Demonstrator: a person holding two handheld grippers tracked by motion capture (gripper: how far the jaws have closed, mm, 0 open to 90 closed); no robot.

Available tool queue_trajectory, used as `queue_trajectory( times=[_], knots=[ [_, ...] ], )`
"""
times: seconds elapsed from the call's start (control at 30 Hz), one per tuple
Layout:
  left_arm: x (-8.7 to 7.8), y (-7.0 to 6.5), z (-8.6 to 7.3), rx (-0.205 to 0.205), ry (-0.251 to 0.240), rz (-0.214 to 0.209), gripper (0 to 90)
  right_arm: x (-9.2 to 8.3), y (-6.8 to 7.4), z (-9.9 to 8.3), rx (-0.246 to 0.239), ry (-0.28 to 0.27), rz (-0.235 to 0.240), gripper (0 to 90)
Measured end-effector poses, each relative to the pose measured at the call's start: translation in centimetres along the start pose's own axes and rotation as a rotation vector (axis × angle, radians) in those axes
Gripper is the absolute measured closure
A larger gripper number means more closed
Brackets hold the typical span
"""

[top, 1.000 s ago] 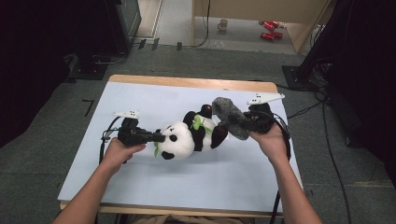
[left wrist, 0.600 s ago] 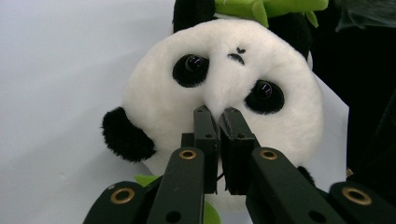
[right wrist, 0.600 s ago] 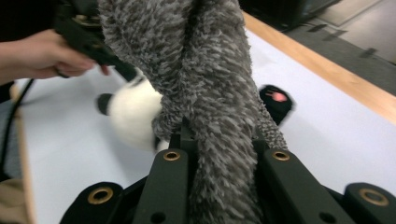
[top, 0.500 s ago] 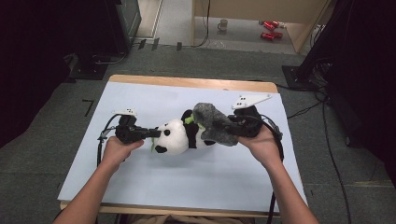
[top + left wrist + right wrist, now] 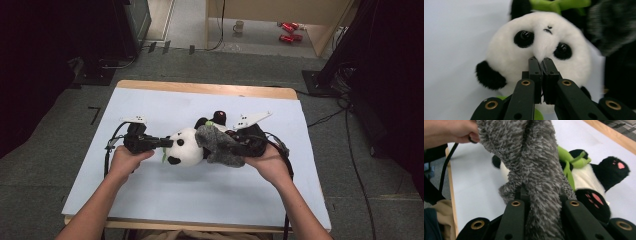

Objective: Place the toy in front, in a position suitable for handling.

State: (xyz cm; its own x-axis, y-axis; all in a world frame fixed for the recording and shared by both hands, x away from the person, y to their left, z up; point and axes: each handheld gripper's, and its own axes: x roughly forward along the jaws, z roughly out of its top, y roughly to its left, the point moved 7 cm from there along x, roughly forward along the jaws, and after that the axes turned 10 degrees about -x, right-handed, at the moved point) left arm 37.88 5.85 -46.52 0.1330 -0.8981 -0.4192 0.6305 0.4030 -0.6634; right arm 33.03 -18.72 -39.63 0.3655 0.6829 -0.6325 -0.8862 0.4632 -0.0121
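The panda (image 5: 186, 148) lies on its side near the middle of the table (image 5: 150, 200), a little toward the far edge, head toward my left hand. My left tongs (image 5: 540, 62) are shut tight on a tuft of fur at its muzzle. My right tongs (image 5: 541, 195) are clamped on a grey sock (image 5: 220, 145), whose pile bulges between the jaws, and the sock is draped over the panda's neck and body, touching the white head. I judge I am trying to get the sock onto the toy.

The weak point is my left grip. It holds only a pinch of fur, not the head itself. If I pull the sock hard toward the head, the fur could slip from the jaws and the panda would slide or roll toward the left edge.

The sock is bunched and twisted where I hold it, so I cannot tell where its mouth is. If I am gripping both layers, it will not open over the head and will just ride across the top.

The green bow (image 5: 570, 161) sits right under the sock. The pile could snag on it and drag it askew.

The feet (image 5: 596, 202) lie close beside my right jaws and could be nudged, turning the body out of line.
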Motion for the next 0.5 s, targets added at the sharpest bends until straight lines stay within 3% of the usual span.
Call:
queue_trajectory(
  times=[0.07,0.1,0.2,0.27,0.3,0.37,0.5],
  knots=[
    [-0.1,-0.6,0.2,-0.037,-0.012,-0.077,89.0,-0.3,-0.1,0.1,0.002,-0.008,-0.002,78.6],
    [-0.1,-0.7,0.2,-0.056,-0.015,-0.084,88.9,-0.4,-0.1,0.2,0.005,-0.012,-0.004,78.6],
    [-0.2,0.6,0.2,-0.061,-0.017,0.038,88.8,-0.8,0.0,0.4,-0.004,-0.022,-0.005,78.6],
    [-0.3,1.5,-0.1,-0.013,-0.004,0.167,88.4,-0.7,0.1,0.3,-0.008,-0.017,-0.003,78.7],
    [-0.3,1.8,-0.2,0.014,0.0,0.205,88.0,-0.6,0.1,0.3,-0.007,-0.014,-0.002,78.7],
    [-0.5,2.0,-0.2,0.035,-0.031,0.239,83.7,-0.4,0.0,0.0,-0.001,-0.007,-0.001,78.6],
    [-0.7,1.7,-0.2,0.161,-0.062,0.301,69.1,-0.1,0.0,-0.3,0.004,-0.001,0.004,78.6]
  ],
)
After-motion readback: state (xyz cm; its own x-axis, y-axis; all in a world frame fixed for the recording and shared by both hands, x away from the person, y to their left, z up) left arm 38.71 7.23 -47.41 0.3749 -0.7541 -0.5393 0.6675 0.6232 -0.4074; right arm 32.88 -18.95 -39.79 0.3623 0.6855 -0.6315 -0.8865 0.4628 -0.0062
